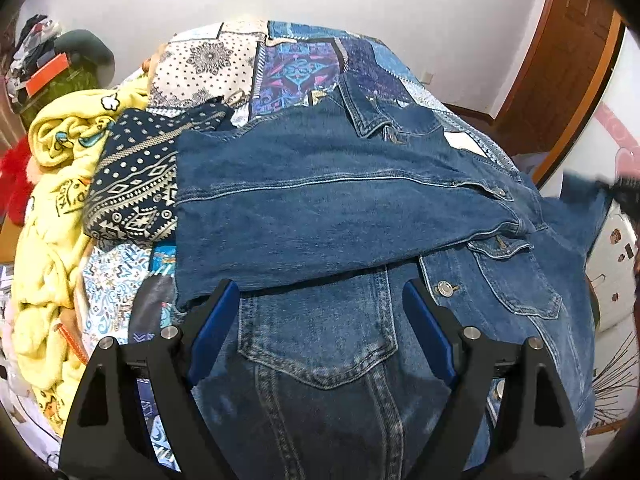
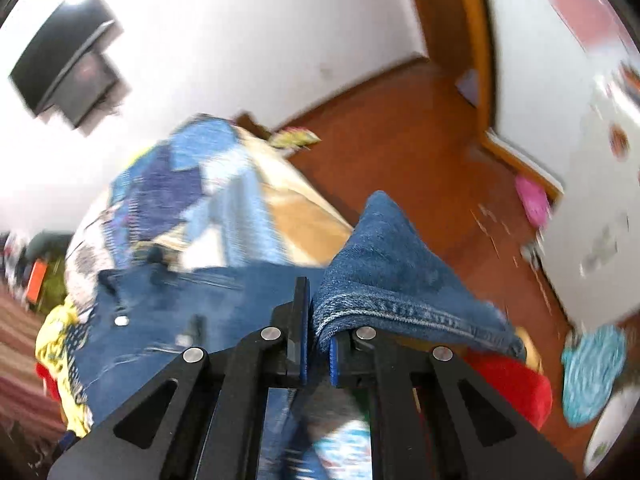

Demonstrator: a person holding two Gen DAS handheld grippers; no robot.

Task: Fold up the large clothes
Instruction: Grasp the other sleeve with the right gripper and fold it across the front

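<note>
A: On the bed [image 1: 224, 60], where is the denim jacket [image 1: 328, 200]?
B: Spread across the patchwork cover, 1 sleeve folded over. The left gripper [image 1: 320, 300] fingers stand wide above it; the right gripper [image 2: 318, 300] fingers pinch its hem.

A denim jacket [image 1: 360, 208] lies spread on a patchwork bedspread [image 1: 240, 60], one sleeve [image 1: 312, 216] folded across its front. To its left, touching that sleeve's end, lies a patterned cloth [image 1: 132, 188] — and further left a heap of fleece blanket [image 1: 52, 216]. The left gripper [image 1: 320, 304] hangs above the jacket's near part, jaws apart — at the right the right gripper [image 2: 318, 316] pinches a jacket edge [image 2: 392, 264], with wooden floor [image 2: 400, 152] beyond.
</note>
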